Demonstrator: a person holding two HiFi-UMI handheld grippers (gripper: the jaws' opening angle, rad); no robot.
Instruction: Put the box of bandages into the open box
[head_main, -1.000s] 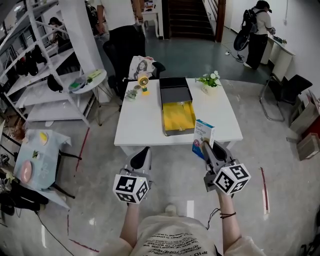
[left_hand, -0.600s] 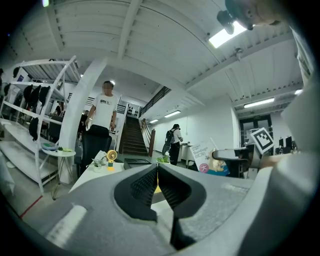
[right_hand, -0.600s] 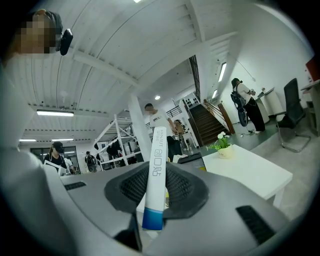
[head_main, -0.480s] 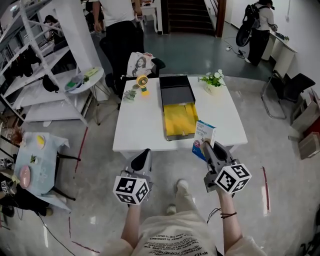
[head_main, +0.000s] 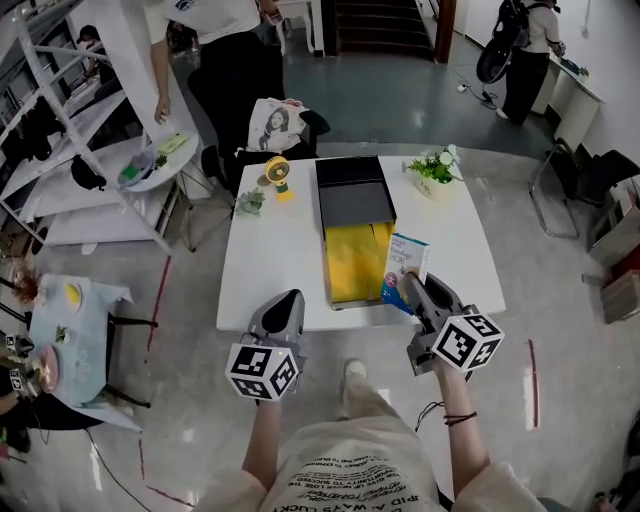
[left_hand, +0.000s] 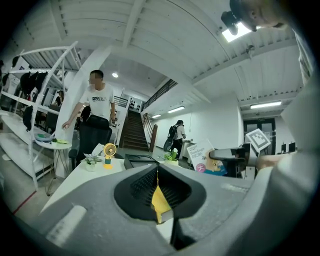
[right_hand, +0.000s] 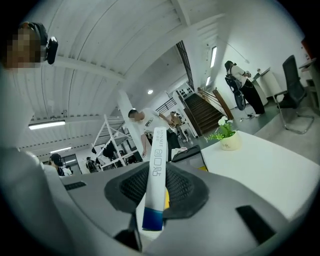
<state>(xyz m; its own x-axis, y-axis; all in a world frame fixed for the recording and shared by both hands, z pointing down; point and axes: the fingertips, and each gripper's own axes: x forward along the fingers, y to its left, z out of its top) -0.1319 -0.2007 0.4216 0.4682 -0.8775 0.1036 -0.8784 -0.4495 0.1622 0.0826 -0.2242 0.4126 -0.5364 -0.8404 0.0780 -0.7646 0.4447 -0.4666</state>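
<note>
Your right gripper is clamped on the box of bandages. The right gripper view shows the carton edge-on between the pads, blue end down toward the jaw root and white end sticking out past the tips. So the pickup is done.

You're holding it upright over the near right part of the white table. It sits just beside the right wall of the open box, at that box's near end. It's not inside yet, and no part of it is past the rim as far as the head view shows.

The open box has a bare yellow lining, nothing in it, and its dark lid is folded back on the far side. The way in looks clear.

Your left gripper hangs at the table's near edge, left of the open box. Its jaws are pressed together with nothing between them. The yellow sliver at the tips in the left gripper view is the box lining beyond, not something held.

What's left, by my read: shift the carton a little left so it's over the yellow interior, lower it in, and let go. It's tall in this pose, so it'll probably tip or lie flat on release.

The potted plant and the small yellow fan sit at the far corners, well apart from your path.
</note>
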